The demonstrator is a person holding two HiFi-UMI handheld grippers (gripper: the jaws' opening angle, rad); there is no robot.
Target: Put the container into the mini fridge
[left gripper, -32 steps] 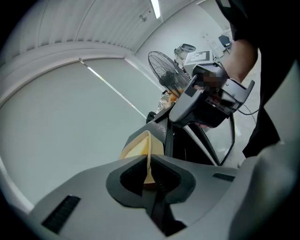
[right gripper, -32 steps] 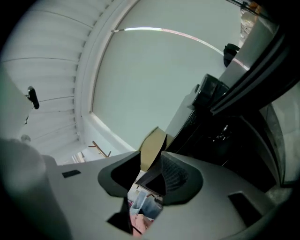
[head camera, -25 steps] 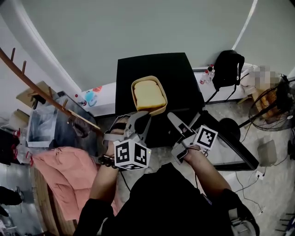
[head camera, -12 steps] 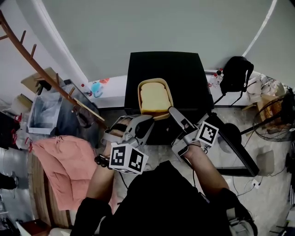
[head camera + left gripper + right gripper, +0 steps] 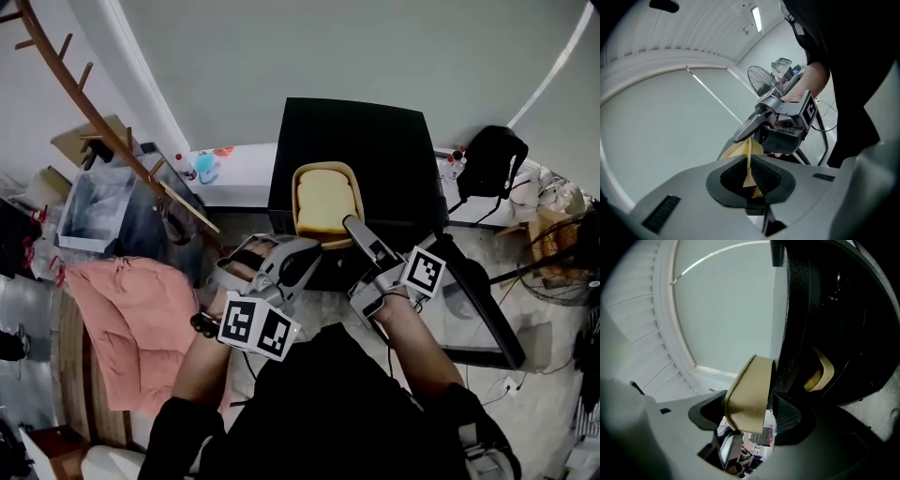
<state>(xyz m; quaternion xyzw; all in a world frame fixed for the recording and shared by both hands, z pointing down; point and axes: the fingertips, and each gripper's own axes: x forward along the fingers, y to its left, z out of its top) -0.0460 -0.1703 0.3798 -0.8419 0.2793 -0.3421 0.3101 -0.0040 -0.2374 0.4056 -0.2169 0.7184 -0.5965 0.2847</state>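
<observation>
A tan, bowl-like container (image 5: 326, 202) hangs over the front of the black mini fridge (image 5: 356, 131). My left gripper (image 5: 305, 251) is shut on its thin near rim; in the left gripper view the rim (image 5: 740, 149) runs straight down between the closed pads of the left gripper (image 5: 749, 171). My right gripper (image 5: 352, 228) has just been opening its jaws. They now stand wide around the container's right end (image 5: 747, 394), which fills the gap in the right gripper (image 5: 747, 413); no squeeze shows. The fridge's glossy black side (image 5: 825, 310) mirrors the container.
The fridge's glass door (image 5: 473, 314) stands open to the right of my right hand. A pink cloth (image 5: 131, 319), a clear bin (image 5: 98, 211) and a wooden rack (image 5: 103, 131) crowd the left. A black bag (image 5: 492, 159) sits right of the fridge; a fan (image 5: 761, 79) stands farther off.
The right gripper has come up from below to the container's near right corner and now straddles it. The left gripper keeps its hold. The fridge and container sit nearer and more central in view.
</observation>
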